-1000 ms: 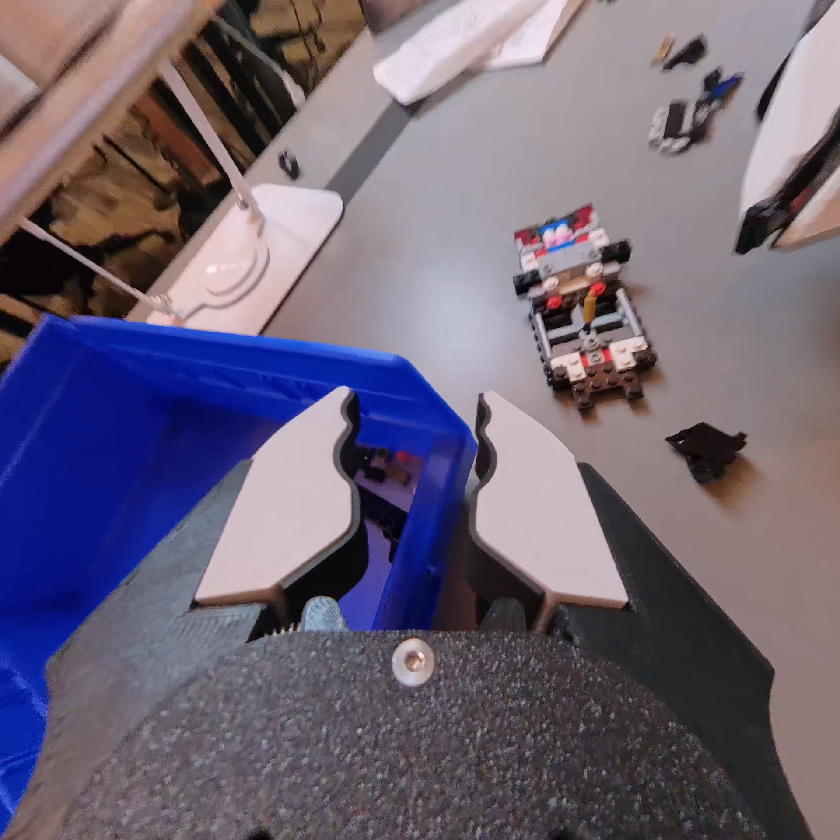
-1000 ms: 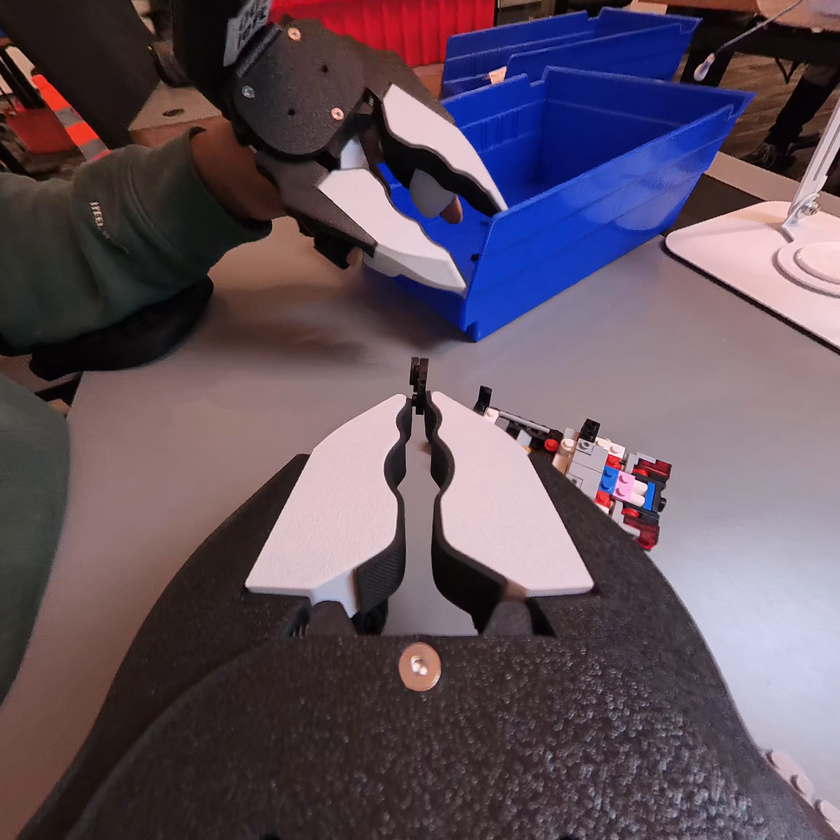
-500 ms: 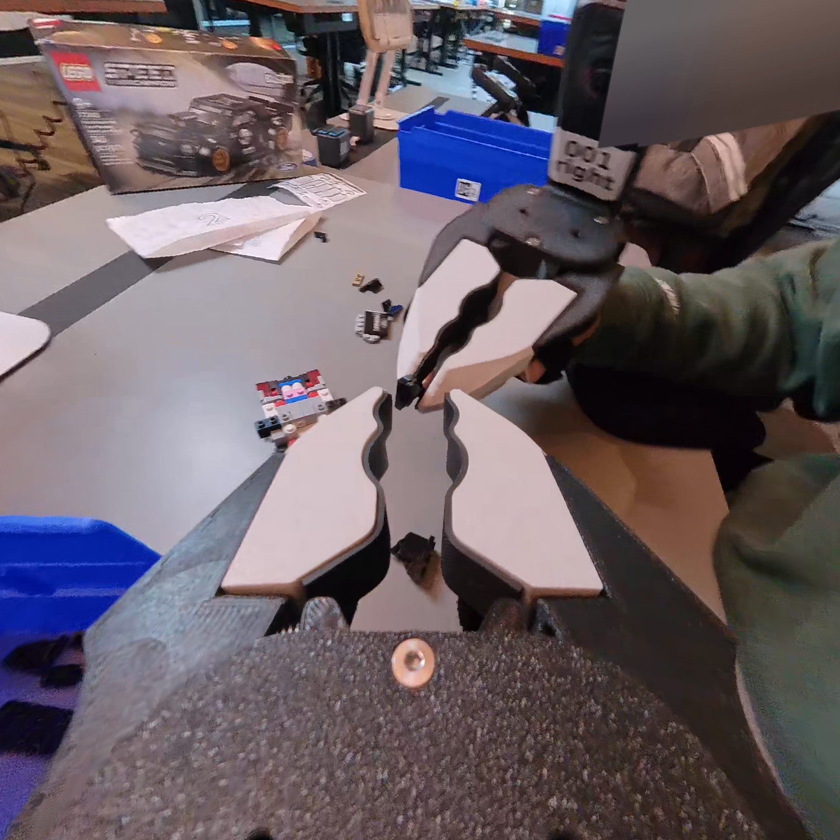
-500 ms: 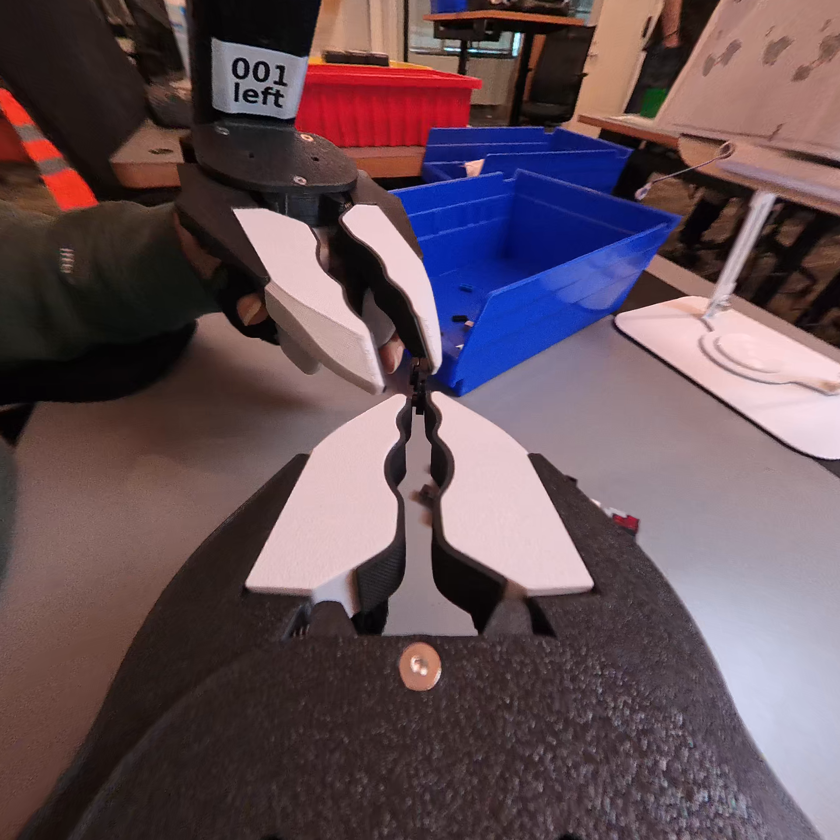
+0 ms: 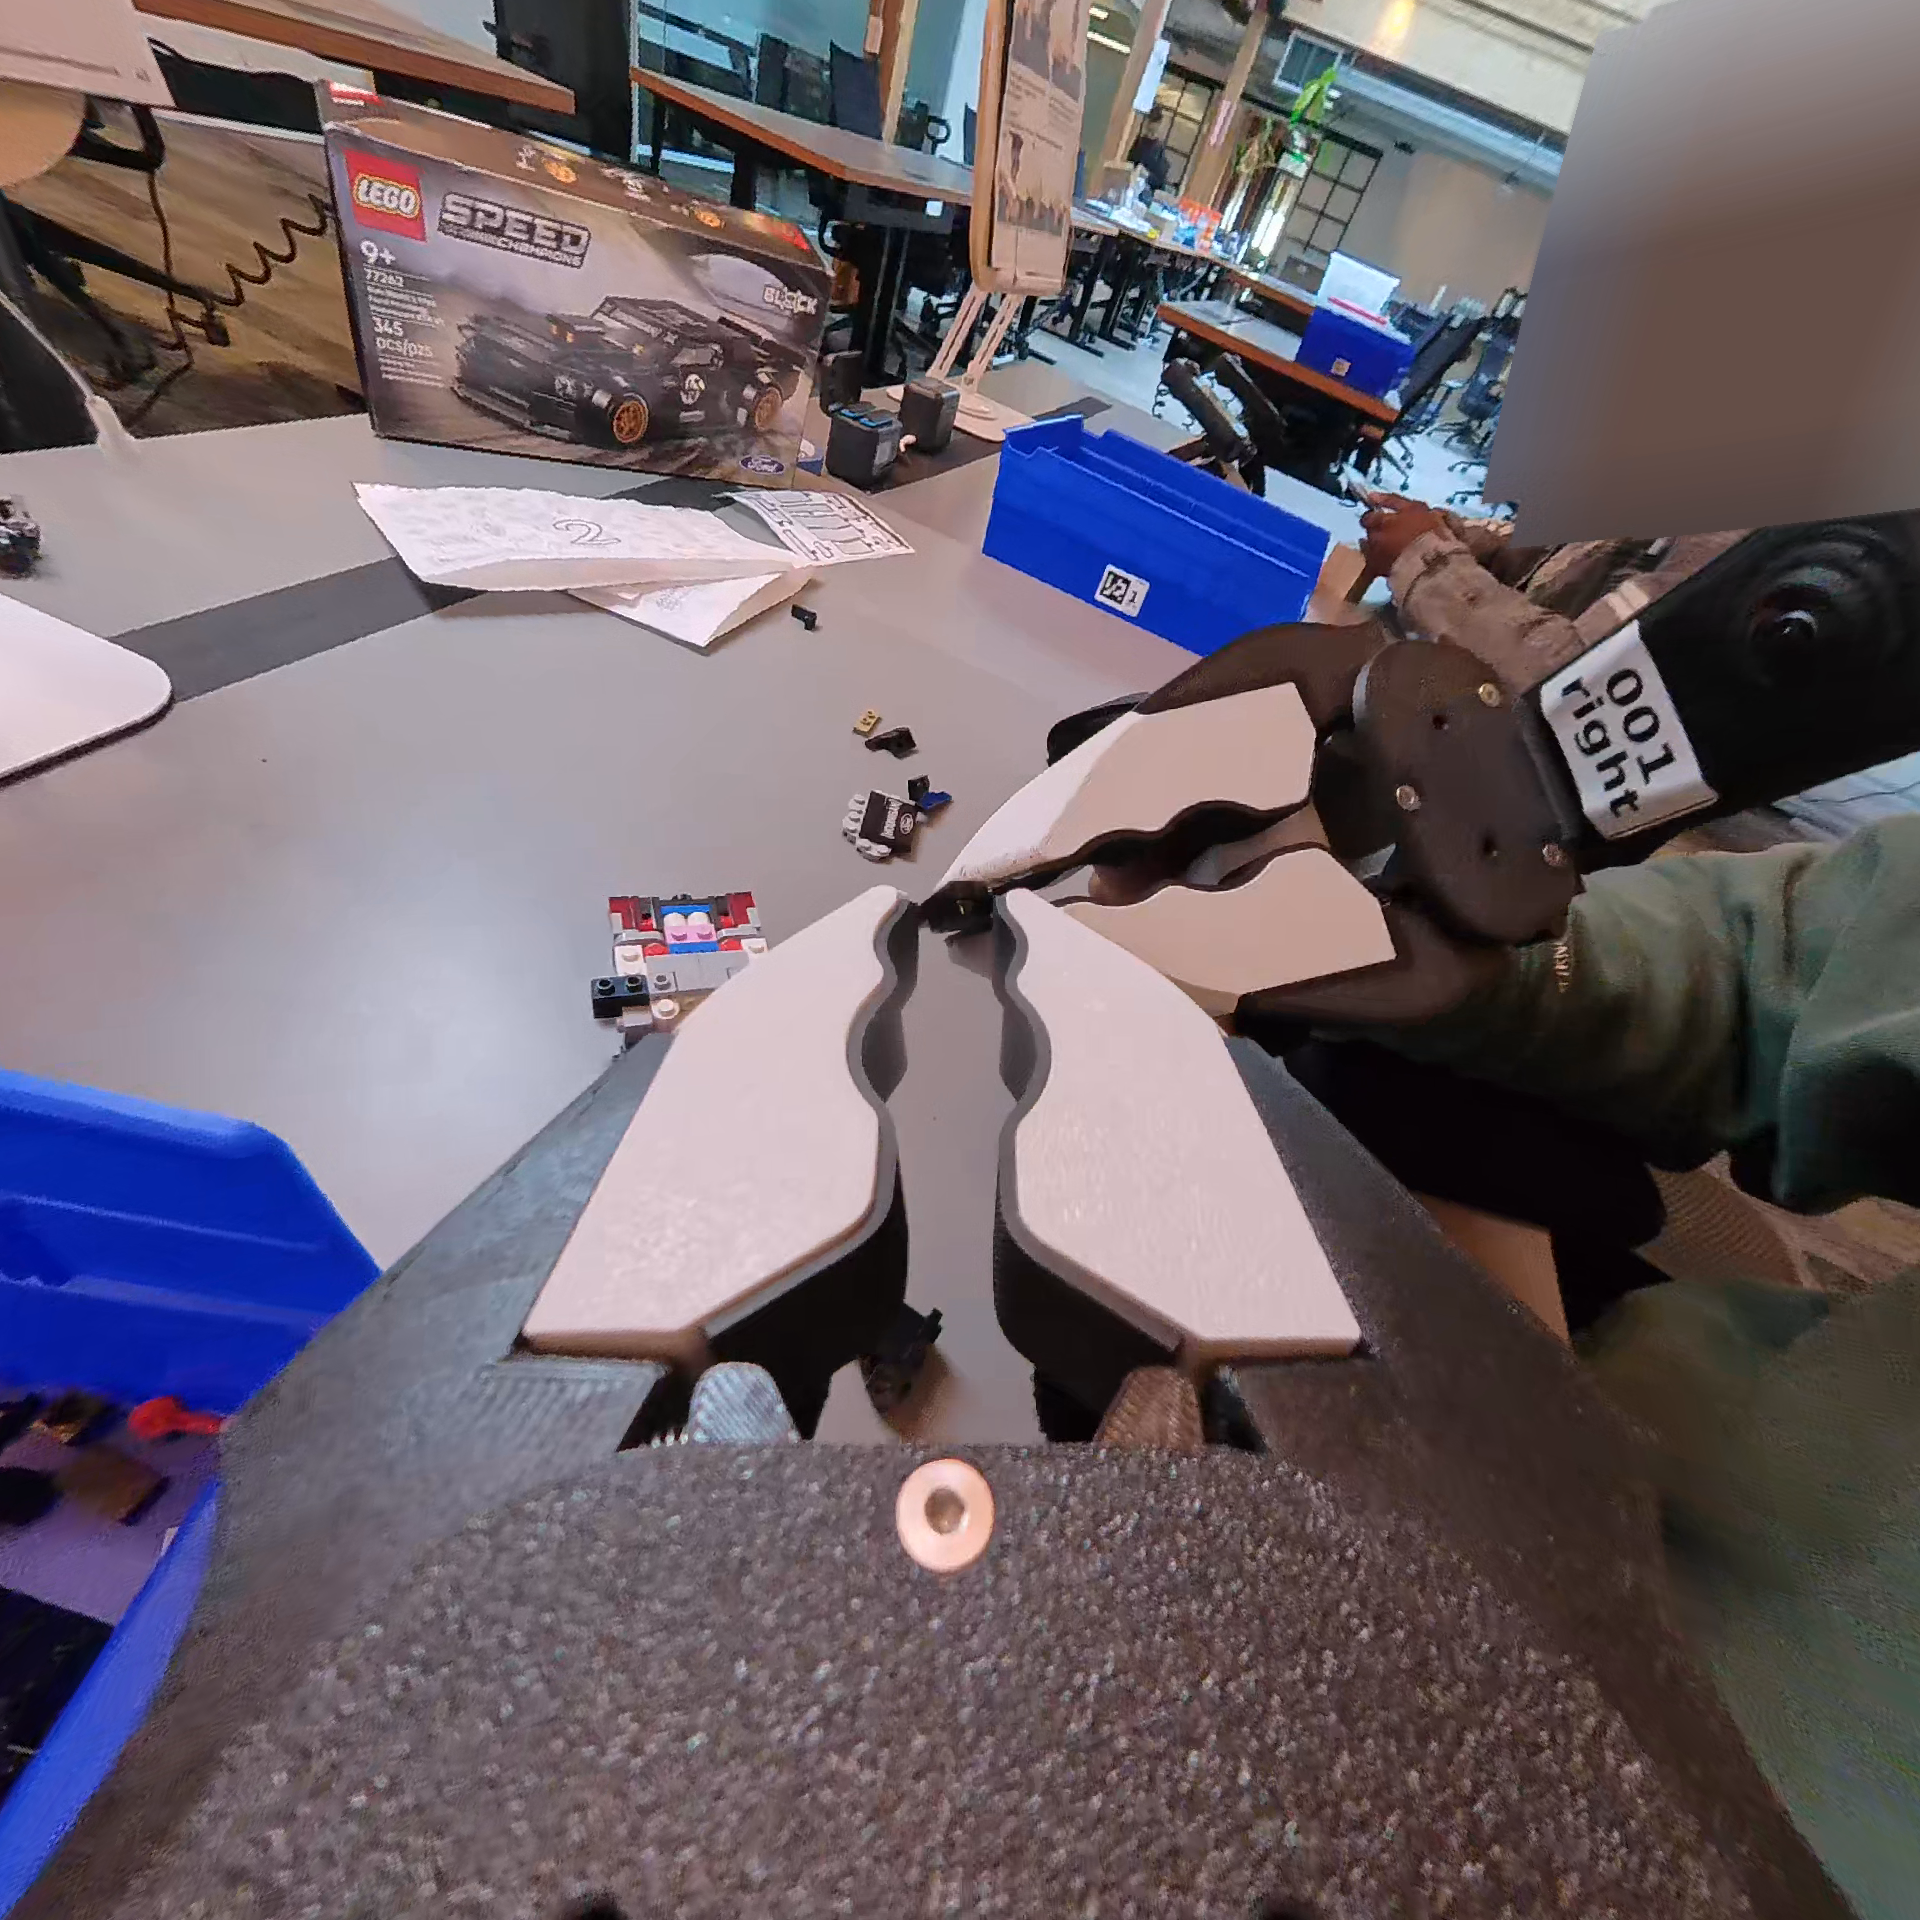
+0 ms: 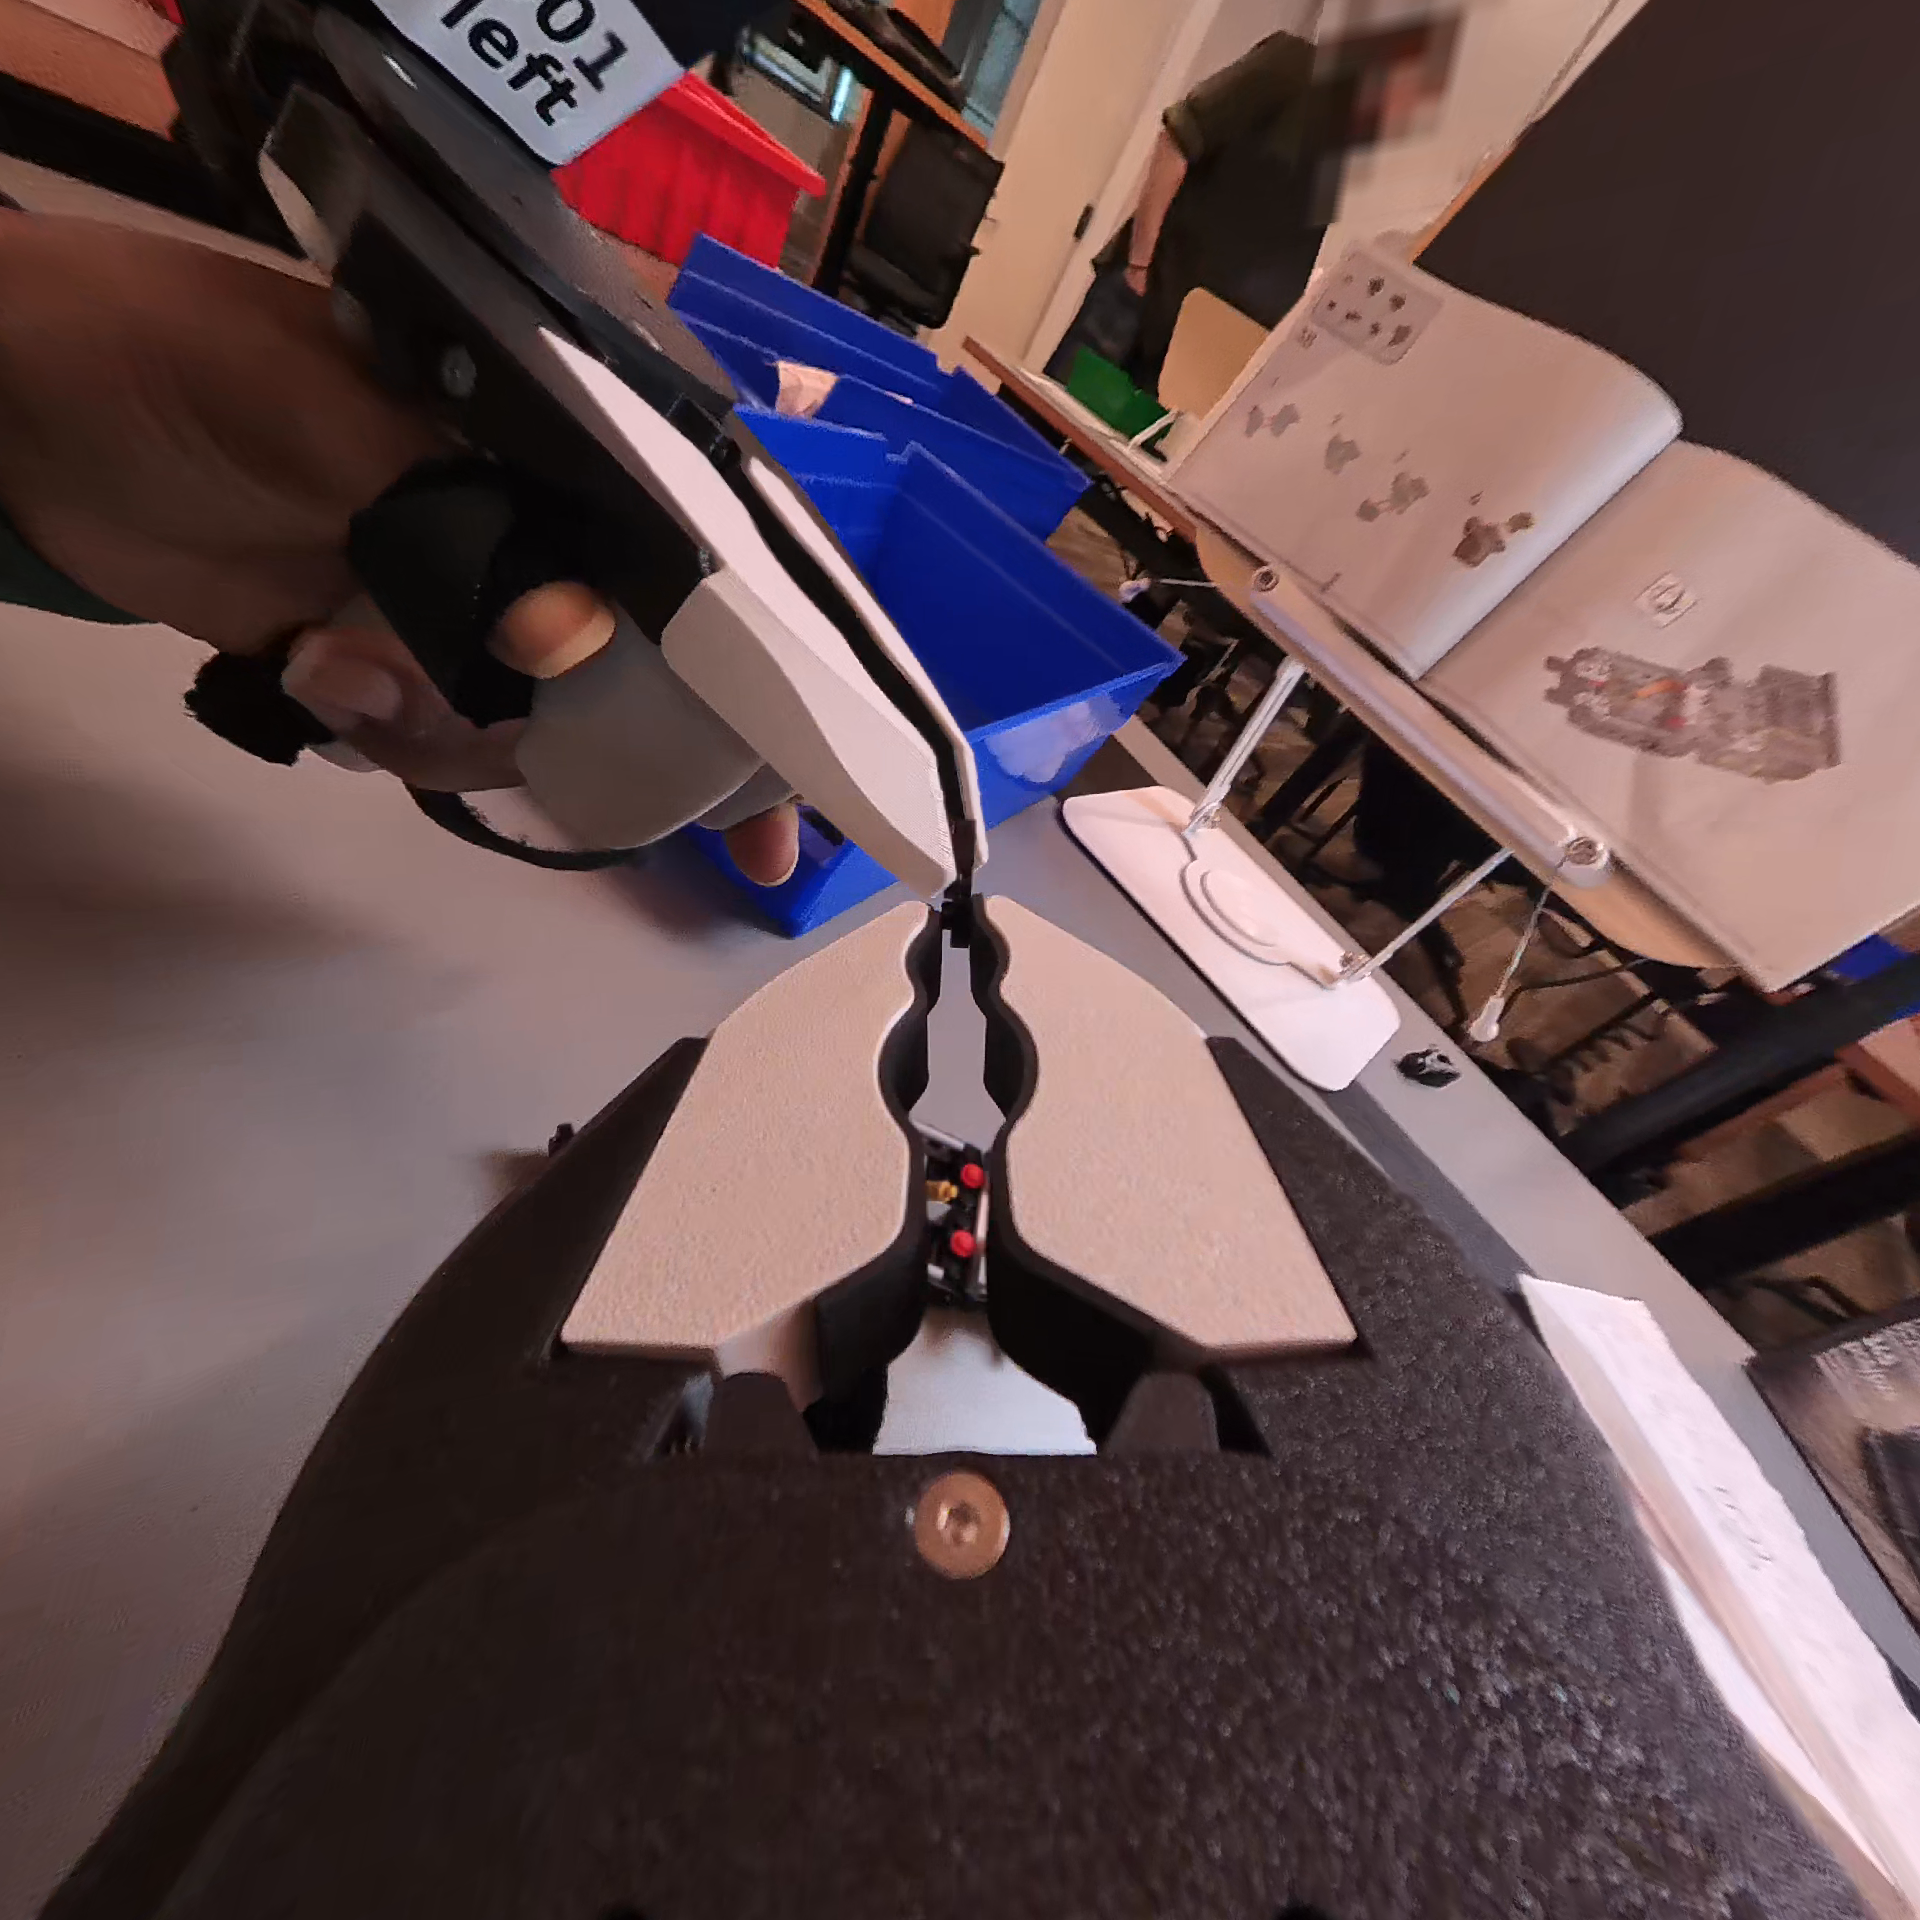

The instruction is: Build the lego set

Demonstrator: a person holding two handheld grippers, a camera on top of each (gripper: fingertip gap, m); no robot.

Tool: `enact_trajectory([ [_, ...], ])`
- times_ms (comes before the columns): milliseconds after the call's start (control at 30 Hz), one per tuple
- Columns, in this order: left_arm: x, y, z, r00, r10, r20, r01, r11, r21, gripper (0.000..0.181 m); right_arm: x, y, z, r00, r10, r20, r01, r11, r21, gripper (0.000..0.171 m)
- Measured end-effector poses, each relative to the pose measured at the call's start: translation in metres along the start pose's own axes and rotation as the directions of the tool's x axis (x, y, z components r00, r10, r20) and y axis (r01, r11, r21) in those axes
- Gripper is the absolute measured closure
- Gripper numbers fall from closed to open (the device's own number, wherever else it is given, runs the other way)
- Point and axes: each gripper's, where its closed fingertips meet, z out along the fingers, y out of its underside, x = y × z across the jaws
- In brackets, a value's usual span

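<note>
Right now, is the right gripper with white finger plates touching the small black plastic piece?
Touching. The right wrist view shows the right gripper shut on the small black plastic piece, pinched between its fingertips.

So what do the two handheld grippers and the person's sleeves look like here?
Both the left gripper and the right gripper have textured black bodies, a silver screw, and pale grey fingers with wavy black inner edges. Each handle carries a white label. The sleeve is dark green.
</note>
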Motion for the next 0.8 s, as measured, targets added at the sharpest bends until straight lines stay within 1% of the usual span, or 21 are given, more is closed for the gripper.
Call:
enact_trajectory([
  [167,0.004,-0.004,-0.004,0.998,-0.023,-0.05,0.024,1.0,0.017,0.172,0.0,-0.004,-0.002,1.0,0.003,0.01,-0.003,1.0,0.015,0.166],
  [367,0.002,-0.001,-0.003,1.0,0.024,-0.005,-0.024,1.0,-0.01,0.174,0.001,-0.001,-0.001,0.996,-0.079,-0.031,0.078,0.997,-0.027,0.166],
  [467,-0.001,0.002,-0.002,0.986,0.153,0.065,-0.15,0.987,-0.053,0.174,0.002,0.003,0.0,0.999,-0.02,-0.043,0.017,0.998,-0.064,0.166],
  [500,0.003,0.002,-0.002,0.981,0.185,0.053,-0.181,0.981,-0.065,0.174,0.011,0.005,0.0,0.996,0.008,-0.088,-0.015,0.997,-0.08,0.167],
  [533,0.015,0.005,-0.002,0.984,0.176,-0.015,-0.176,0.981,-0.077,0.174,0.023,0.011,-0.002,0.992,0.008,-0.126,-0.021,0.995,-0.102,0.167],
  [567,0.022,0.007,-0.001,0.981,0.188,-0.044,-0.191,0.979,-0.078,0.177,0.033,0.015,-0.004,0.989,0.049,-0.137,-0.063,0.992,-0.107,0.166],
  [633,0.015,0.004,-0.004,0.963,0.267,0.018,-0.265,0.961,-0.084,0.178,0.04,0.015,-0.009,0.984,0.14,-0.112,-0.148,0.987,-0.07,0.167],
  [700,0.002,-0.002,-0.012,0.966,0.254,0.054,-0.249,0.965,-0.081,0.177,0.04,0.015,-0.01,0.982,0.158,-0.104,-0.165,0.985,-0.059,0.166],
  [733,-0.011,-0.006,-0.017,0.958,0.264,0.11,-0.256,0.963,-0.081,0.177,0.038,0.015,-0.009,0.979,0.18,-0.091,-0.186,0.981,-0.057,0.166],
  [800,-0.045,-0.005,-0.032,0.912,0.321,0.253,-0.289,0.944,-0.158,0.178,0.037,0.02,-0.007,0.976,0.205,-0.078,-0.21,0.975,-0.071,0.166],
])
